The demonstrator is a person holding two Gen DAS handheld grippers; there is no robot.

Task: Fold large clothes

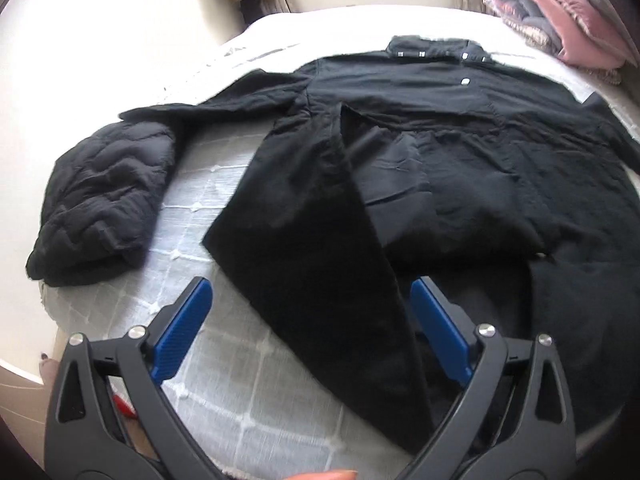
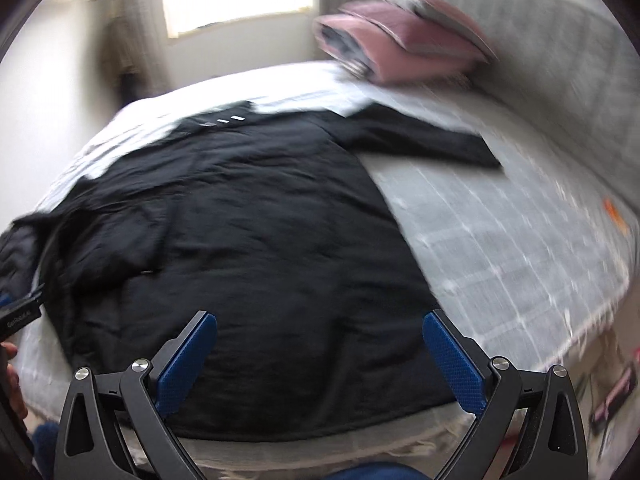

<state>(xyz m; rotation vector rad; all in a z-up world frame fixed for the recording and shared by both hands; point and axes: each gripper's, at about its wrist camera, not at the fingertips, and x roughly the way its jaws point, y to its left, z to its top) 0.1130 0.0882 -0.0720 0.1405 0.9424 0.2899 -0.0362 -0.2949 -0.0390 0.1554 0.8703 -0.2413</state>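
Black woven cloth makes up the large coat (image 1: 460,152), which is spread flat across most of the bed (image 1: 224,360), collar (image 1: 436,50) toward the far side and hem at the near edge. In the right wrist view one sleeve (image 2: 432,140) is seen stretched straight out over the grey checked cover, clear of the body of the garment. In the left wrist view a front panel (image 1: 320,264) is seen turned over, forming a long diagonal flap that ends close to the tongs. The garment is judged soft and limp, moderately heavy for its size, and not slippery; sagging is to be expected when it is lifted by one point only. Hold is best taken at the hem corners or along the edge of the turned panel, with both tongs used together. A second dark garment, quilted and bundled (image 1: 104,208), lies beside the coat on its left, apart from it save near the other sleeve. Small pale snaps are noted along the collar. A folded pink blanket (image 2: 400,44) rests at the head of the bed. The left tongs (image 1: 310,312) are spread wide and grip nothing; the flap lies between the blue pads without being pinched. The right tongs (image 2: 320,344) are likewise spread wide above the hem, empty.
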